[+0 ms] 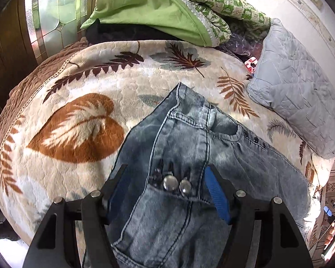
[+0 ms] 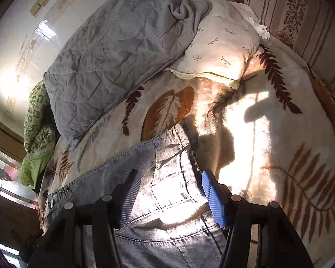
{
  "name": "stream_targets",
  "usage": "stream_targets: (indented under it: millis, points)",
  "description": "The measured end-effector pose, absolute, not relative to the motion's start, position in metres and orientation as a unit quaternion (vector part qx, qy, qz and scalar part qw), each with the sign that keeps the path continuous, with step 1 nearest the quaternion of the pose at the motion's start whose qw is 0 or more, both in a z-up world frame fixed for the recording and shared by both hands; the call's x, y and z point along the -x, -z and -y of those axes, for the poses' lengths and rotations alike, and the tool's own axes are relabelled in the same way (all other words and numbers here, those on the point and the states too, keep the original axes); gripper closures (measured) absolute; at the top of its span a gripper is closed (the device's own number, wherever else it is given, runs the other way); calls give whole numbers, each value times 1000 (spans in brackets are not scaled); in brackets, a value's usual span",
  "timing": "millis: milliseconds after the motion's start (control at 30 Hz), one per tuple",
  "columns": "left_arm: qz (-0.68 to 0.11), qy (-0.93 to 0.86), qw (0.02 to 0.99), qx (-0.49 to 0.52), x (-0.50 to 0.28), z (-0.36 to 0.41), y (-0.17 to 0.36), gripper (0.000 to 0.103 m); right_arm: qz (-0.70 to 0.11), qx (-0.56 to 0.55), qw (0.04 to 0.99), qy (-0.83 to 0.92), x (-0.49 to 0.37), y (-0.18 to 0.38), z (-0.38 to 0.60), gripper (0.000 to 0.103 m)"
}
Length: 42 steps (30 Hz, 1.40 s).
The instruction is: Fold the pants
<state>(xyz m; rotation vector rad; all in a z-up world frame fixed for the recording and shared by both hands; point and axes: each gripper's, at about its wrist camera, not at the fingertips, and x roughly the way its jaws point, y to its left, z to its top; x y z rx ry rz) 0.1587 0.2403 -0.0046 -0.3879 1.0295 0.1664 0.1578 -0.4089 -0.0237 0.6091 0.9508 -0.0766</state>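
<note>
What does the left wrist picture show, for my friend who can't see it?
Blue jeans lie on a leaf-patterned blanket, passing between the left gripper's spread blue fingers. A grey pillow sits behind.

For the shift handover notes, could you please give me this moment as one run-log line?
task: fold pants | jeans: on leaf-print blanket | left gripper: open, denim between pads | right gripper: open, denim between pads
</note>
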Motion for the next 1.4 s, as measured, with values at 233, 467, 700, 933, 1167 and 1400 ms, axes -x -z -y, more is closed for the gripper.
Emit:
stream_targets:
  millis: [233,467,700,933,1167,1400]
  points:
    - [-525,-43,832,173,-230,-238,29,34,-517,-210,830,19,-247,58,404,42]
    - [-555,-22,806,206,-273,-241,48,34,-540,-160,826,25,-273,89,395,70]
    - [-548,-13,788,281,-292,-263,50,34,-536,-147,831,21,-271,89,397,78]
    - [-539,-3,797,271,-310,-258,48,48,-530,-154,834,20,-271,88,399,78]
    - [-538,-30,799,267,-324,-262,59,101,-528,-120,840,23,-274,82,389,88]
    - [-478,-54,838,256,-322,-260,43,100,-461,-114,878,58,-285,58,384,84]
